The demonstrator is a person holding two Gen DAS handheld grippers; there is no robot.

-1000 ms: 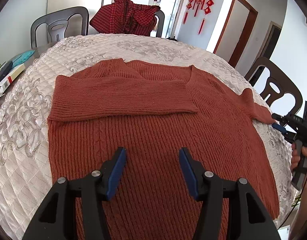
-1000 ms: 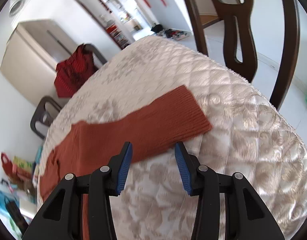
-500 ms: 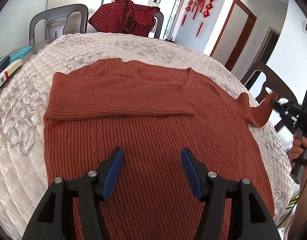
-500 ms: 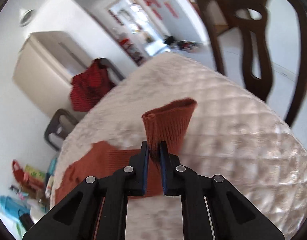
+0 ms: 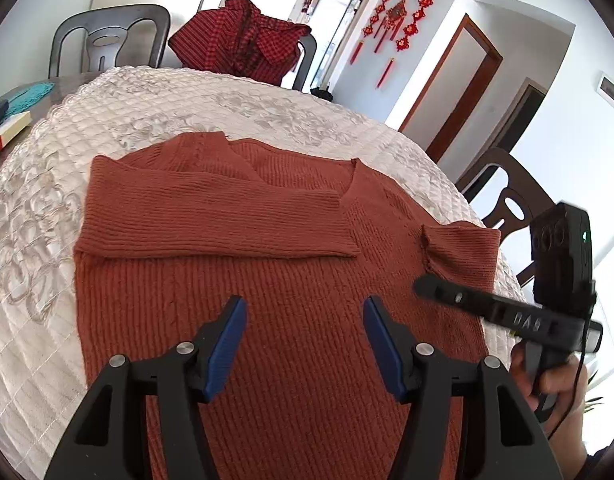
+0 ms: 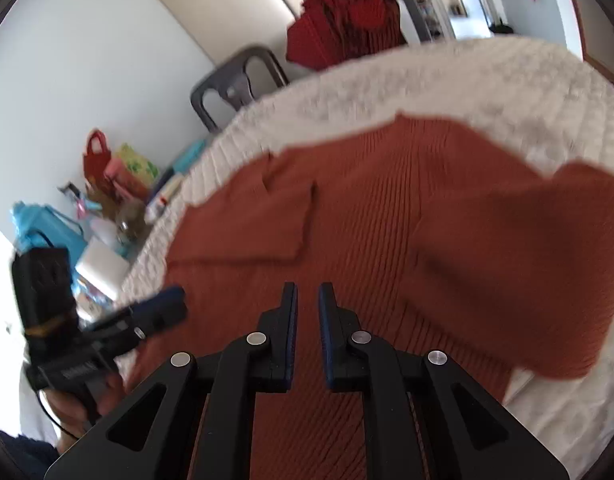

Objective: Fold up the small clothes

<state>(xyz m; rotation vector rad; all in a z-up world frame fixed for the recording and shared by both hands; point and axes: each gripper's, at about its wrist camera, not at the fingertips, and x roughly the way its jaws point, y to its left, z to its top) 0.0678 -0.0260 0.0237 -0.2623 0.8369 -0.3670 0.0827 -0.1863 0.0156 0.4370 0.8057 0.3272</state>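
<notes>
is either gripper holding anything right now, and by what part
Left gripper: nothing, open above the sweater. Right gripper: shut by the folded-over sleeve cuff; a pinch on it cannot be told.

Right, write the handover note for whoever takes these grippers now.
Left gripper: open, empty, over the lower half of the sweater.
Right gripper: shut, no cloth seen between its jaws, beside the second sleeve.
The sweater lies flat on the quilted table cover.
Done: first sleeve folded across the chest; second sleeve turned in over the body, looking rumpled.
Left: probably flatten that sleeve, then fold the body.
</notes>
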